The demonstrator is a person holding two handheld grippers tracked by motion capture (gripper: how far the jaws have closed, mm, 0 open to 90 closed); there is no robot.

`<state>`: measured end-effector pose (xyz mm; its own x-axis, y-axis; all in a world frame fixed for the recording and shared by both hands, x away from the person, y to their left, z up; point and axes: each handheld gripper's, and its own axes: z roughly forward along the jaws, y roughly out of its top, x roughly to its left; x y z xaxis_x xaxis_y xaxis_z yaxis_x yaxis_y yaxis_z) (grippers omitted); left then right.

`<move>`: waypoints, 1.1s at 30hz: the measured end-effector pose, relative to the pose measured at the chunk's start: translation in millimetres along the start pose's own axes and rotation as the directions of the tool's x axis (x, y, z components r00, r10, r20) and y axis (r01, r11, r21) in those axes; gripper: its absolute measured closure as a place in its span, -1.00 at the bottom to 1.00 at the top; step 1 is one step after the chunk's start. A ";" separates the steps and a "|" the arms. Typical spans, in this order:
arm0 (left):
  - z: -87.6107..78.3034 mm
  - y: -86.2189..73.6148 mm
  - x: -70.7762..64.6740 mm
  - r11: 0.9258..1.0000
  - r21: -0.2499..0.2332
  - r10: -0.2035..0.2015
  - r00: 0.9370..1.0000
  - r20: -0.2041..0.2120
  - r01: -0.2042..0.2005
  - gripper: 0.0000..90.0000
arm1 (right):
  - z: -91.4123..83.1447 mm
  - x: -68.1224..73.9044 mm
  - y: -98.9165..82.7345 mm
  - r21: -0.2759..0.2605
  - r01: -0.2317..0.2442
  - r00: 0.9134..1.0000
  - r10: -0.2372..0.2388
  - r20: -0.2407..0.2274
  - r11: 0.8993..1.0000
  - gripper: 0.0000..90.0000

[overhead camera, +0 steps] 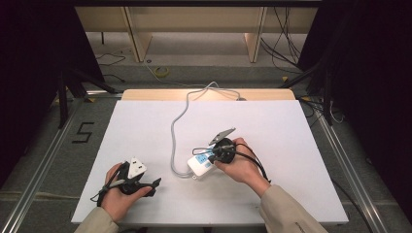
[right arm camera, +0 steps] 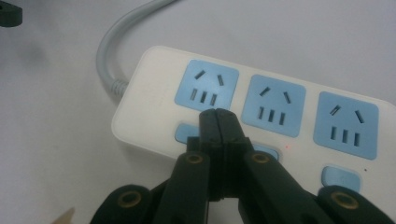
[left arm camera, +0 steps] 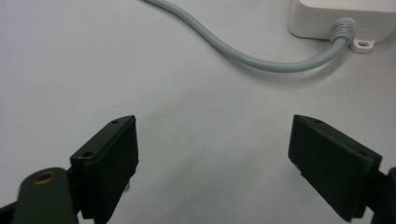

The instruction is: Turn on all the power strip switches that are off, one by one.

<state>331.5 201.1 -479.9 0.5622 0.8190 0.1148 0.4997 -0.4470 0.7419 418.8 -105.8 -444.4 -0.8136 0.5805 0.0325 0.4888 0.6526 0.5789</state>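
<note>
in the right gripper view the closed right gripper [right arm camera: 218, 114] covered part of the power strip [right arm camera: 154, 93] and the blue switch [right arm camera: 187, 131] under its tips. the strip's far end ran off the frame. whether the tips touched it was perhaps impossible to tell.

the grey cord [left arm camera: 261, 60] left the left gripper view at the top.

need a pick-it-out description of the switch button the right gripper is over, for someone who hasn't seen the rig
Start at the white power strip on the white table, under the right gripper. It has three blue sockets, each with a small blue switch button below. The one meant is the button under the socket nearest the grey cord, partly hidden by the shut jaws.
</note>
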 end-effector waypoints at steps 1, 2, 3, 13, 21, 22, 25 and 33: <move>-0.2 0.1 -0.1 1.000 -0.001 0.001 1.000 0.000 -0.001 -0.65 | -0.4 -0.6 0.0 -0.002 0.001 1.000 -0.001 0.001 1.000 1.00; -0.2 0.3 -0.4 1.000 -0.001 0.001 1.000 0.000 -0.001 -0.65 | -0.9 -1.4 -0.1 0.000 0.005 1.000 -0.005 0.000 1.000 1.00; -0.3 0.3 -0.5 1.000 -0.001 0.002 1.000 -0.001 -0.002 -0.65 | -1.5 -1.8 -0.1 0.003 0.003 1.000 -0.003 0.003 1.000 1.00; -0.4 0.4 0.0 1.000 0.001 0.006 1.000 0.000 -0.006 -0.65 | -4.1 -4.9 -1.1 0.008 -0.003 1.000 0.003 0.021 1.000 1.00; -0.3 0.4 -0.4 1.000 -0.003 0.001 1.000 -0.001 -0.001 -0.65 | -5.4 -8.9 -1.4 0.004 -0.006 1.000 0.006 0.029 1.000 1.00; -0.4 0.4 -0.4 1.000 -0.002 0.001 1.000 -0.001 -0.001 -0.65 | -6.1 -9.8 -1.3 0.003 -0.007 1.000 0.007 0.029 1.000 1.00; -0.4 0.4 -0.2 1.000 -0.004 0.002 1.000 0.000 -0.002 -0.65 | -7.9 -12.0 -0.7 -0.001 -0.009 0.999 0.009 0.035 1.000 1.00; -0.3 0.4 -0.3 1.000 -0.005 0.002 1.000 -0.001 -0.002 -0.65 | -11.7 -18.7 0.1 -0.005 -0.015 0.999 0.015 0.047 1.000 1.00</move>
<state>331.3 200.9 -479.5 0.5628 0.8183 0.1168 0.4955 -0.4471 0.7447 430.3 -122.3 -435.5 -0.7903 0.6127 0.0031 0.4996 0.6415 0.5821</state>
